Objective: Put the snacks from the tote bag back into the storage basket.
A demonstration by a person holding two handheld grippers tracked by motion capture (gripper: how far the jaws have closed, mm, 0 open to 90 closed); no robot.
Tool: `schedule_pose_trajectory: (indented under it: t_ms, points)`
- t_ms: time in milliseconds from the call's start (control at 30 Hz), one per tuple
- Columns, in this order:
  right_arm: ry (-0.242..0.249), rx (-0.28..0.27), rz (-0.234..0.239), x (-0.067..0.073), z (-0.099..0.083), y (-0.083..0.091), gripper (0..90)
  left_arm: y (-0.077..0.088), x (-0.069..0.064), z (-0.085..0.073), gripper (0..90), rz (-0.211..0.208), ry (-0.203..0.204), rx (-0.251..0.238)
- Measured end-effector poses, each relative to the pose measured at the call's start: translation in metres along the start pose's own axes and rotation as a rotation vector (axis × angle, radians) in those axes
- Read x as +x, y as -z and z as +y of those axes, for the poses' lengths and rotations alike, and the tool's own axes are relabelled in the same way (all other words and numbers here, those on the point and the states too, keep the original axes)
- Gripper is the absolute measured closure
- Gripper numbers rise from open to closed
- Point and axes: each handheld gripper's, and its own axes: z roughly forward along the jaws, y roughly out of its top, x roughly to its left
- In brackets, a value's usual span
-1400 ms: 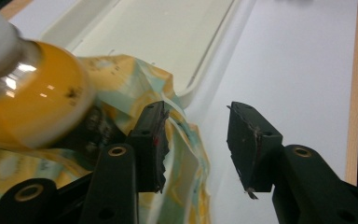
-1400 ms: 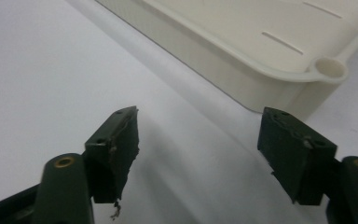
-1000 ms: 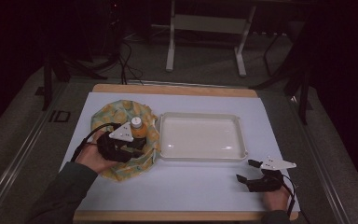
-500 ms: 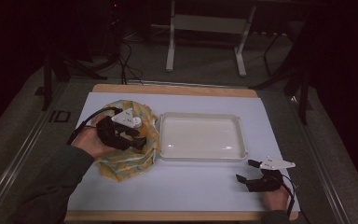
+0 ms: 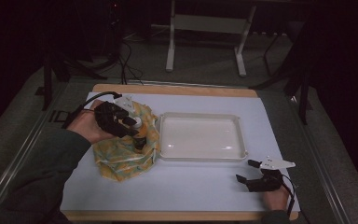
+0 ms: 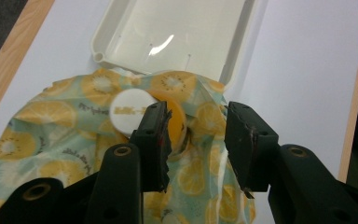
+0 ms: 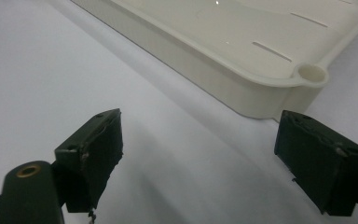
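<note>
The left gripper (image 6: pixel 193 140) has its 2 black jaws set narrowly apart, and they have just been opening a little; nothing is pinched between them, only the cloth showing through the gap. Just beyond the left-hand jaw in the left gripper view sits a small orange bottle with a round white cap (image 6: pixel 133 112), lying among the folds of a pale green cloth printed with yellow orange slices (image 6: pixel 51 140). In the high view the same gripper (image 5: pixel 133 126) hovers over the bottle (image 5: pixel 141 133), which rests on the crumpled cloth (image 5: pixel 121 156) at the left of the table. Just beside the cloth, touching its edge, stands a shallow rectangular cream plastic tray (image 5: pixel 200 119).

The right gripper (image 7: pixel 205 158) holds its 2 jaws wide with only the white table sheet (image 7: pixel 51 70) between them, a corner of the tray (image 7: pixel 307 77) ahead. From above it (image 5: pixel 249 175) lies low near the table's front right edge, well apart from the bottle.
</note>
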Motion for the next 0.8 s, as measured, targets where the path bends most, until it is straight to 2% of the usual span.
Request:
schedule_pose_trajectory:
  t_ms: [100,200,433,700,800]
  points:
    - [-0.001,0.000,0.001,0.000,0.000,0.000,14.8,0.001,0.007,0.005,59.0,0.003,0.007,0.018]
    - [-0.003,0.001,0.003,0.000,0.000,0.000,14.8,0.000,0.010,0.008,54.3,0.018,0.009,0.028]
    - [-0.004,0.002,0.005,-0.001,0.000,0.000,14.8,-0.003,0.017,0.018,53.9,0.028,0.010,0.060]
    - [-0.010,0.012,0.009,-0.001,0.000,-0.001,15.0,-0.022,0.025,0.029,53.7,0.018,0.006,0.153]
    - [-0.012,0.011,0.010,-0.001,0.000,-0.001,15.0,-0.023,0.028,0.030,53.0,0.016,0.013,0.147]
